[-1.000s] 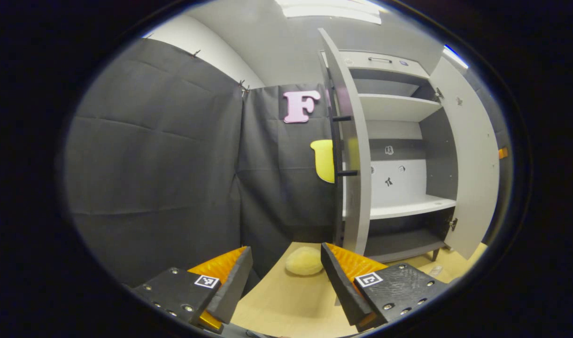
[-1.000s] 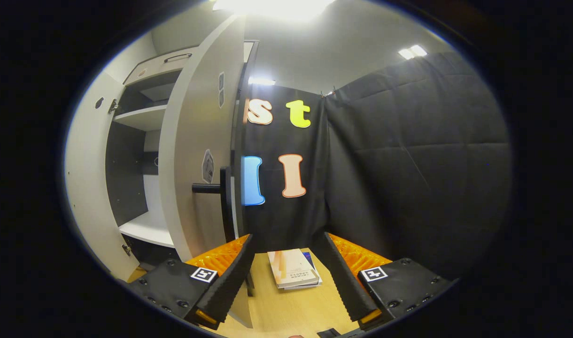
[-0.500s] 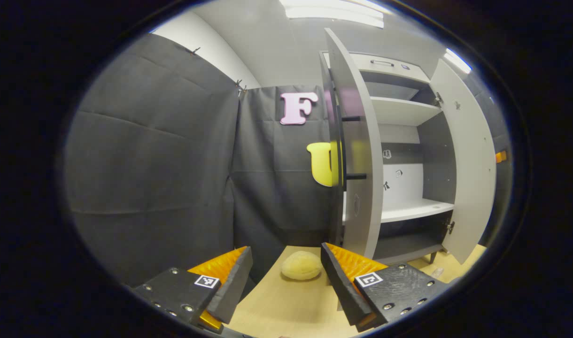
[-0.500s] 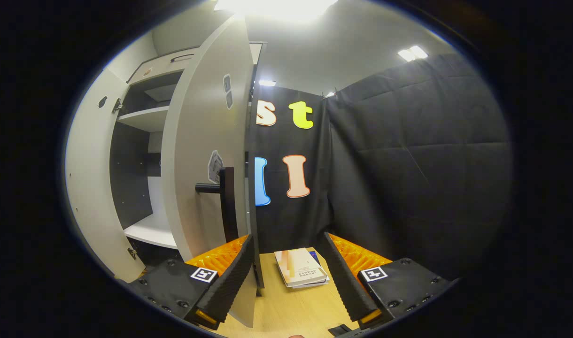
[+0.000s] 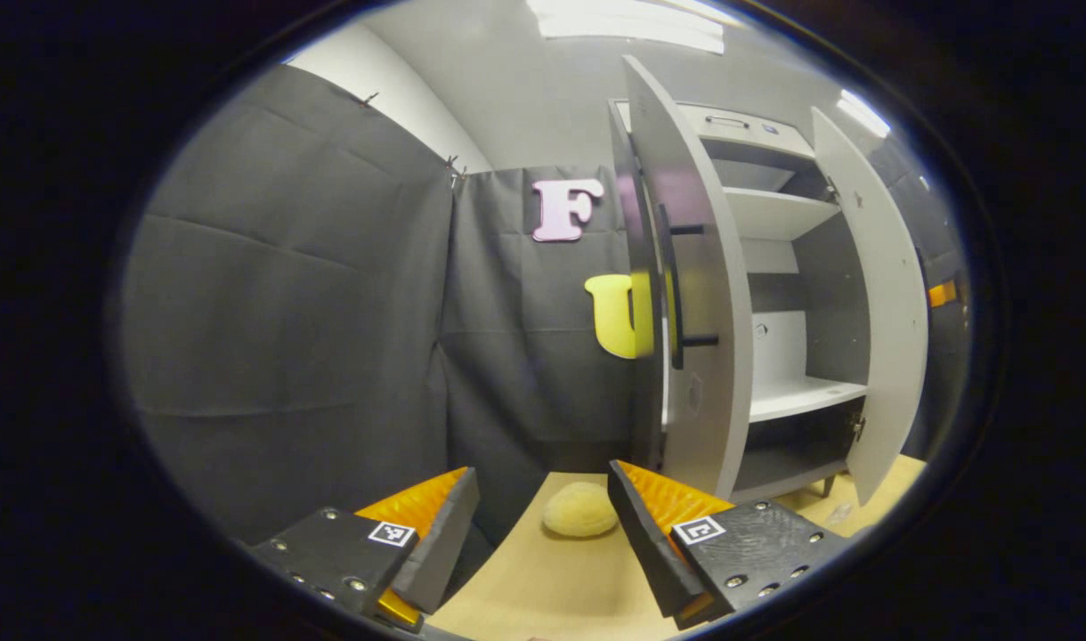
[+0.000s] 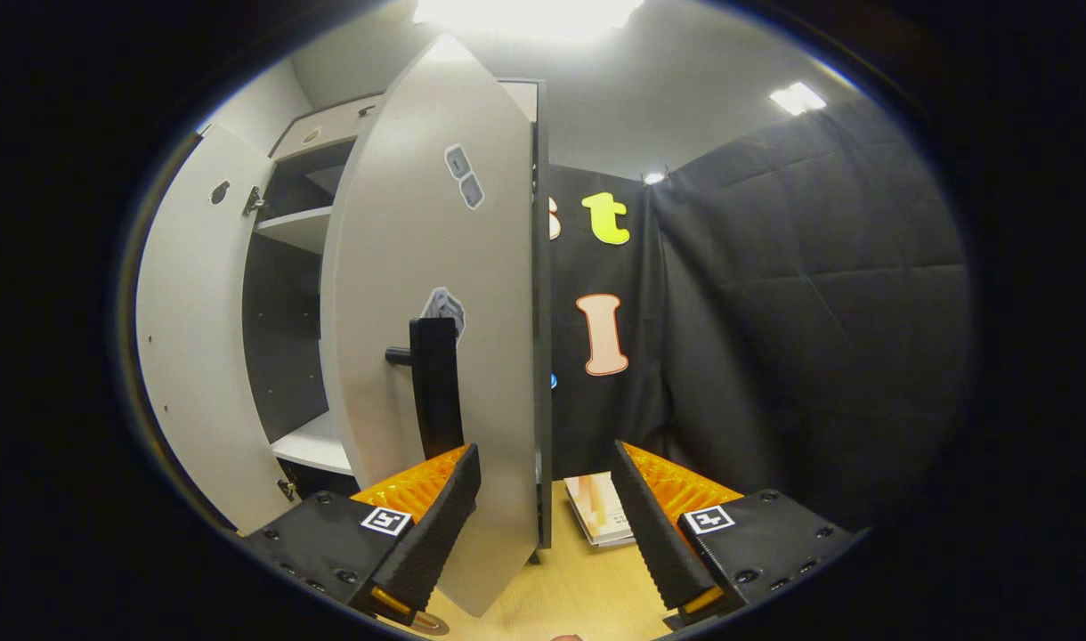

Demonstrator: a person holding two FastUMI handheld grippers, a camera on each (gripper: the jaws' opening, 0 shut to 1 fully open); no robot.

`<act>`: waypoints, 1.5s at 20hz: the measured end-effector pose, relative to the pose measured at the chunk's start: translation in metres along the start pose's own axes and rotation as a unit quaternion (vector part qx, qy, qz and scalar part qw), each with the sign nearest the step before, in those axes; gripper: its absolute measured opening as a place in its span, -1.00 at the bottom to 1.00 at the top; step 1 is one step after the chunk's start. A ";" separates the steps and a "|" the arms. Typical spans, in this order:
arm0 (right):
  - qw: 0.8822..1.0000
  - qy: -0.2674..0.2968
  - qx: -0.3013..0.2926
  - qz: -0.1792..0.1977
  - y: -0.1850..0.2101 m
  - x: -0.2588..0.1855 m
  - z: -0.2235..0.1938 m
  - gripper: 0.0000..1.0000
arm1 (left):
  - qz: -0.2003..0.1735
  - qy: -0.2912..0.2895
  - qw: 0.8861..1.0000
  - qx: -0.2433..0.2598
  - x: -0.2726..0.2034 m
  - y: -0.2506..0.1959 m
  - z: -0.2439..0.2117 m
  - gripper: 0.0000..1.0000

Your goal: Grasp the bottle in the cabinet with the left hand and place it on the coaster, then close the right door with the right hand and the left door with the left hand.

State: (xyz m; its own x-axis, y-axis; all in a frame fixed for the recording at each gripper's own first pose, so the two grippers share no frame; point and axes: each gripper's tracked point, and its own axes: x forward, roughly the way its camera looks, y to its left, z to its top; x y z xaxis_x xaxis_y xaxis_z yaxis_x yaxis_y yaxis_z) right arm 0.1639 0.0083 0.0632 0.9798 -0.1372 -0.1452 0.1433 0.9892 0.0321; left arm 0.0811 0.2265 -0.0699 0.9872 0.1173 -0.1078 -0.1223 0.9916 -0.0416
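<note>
Both cabinet doors stand ajar.
My left gripper [image 5: 543, 525] and right gripper [image 6: 545, 525] are released, the right door [image 6: 436, 294] just ahead.

One cabinet [image 5: 774, 294] stands on the wooden surface [image 5: 543, 588], with two doors: the left door [image 5: 699, 294] and the right door [image 5: 881, 303], each part open. Each door carries one black bar handle [image 6: 436, 387]. Two white shelves [image 5: 801, 396] show inside. One yellow sponge-like lump [image 5: 580, 515] lies on the surface. One small stack of books [image 6: 603, 521] lies near the right door. Two stickers [image 6: 465, 176] sit high on that door and one more [image 6: 443, 307] at mid-height.
</note>
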 end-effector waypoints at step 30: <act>0.999 0.006 -0.028 0.030 0.042 -0.008 -0.033 0.94 | -0.031 0.008 0.999 -0.044 -0.004 0.007 0.002 0.82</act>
State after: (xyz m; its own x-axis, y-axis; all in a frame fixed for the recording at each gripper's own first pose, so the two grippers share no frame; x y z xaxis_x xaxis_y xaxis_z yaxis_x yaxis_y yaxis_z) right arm 0.1579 0.0530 0.0330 0.9848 -0.0775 -0.1556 0.0762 0.9970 -0.0144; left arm 0.0769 0.2327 -0.0682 0.9914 0.0543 -0.1188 -0.0705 0.9882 -0.1362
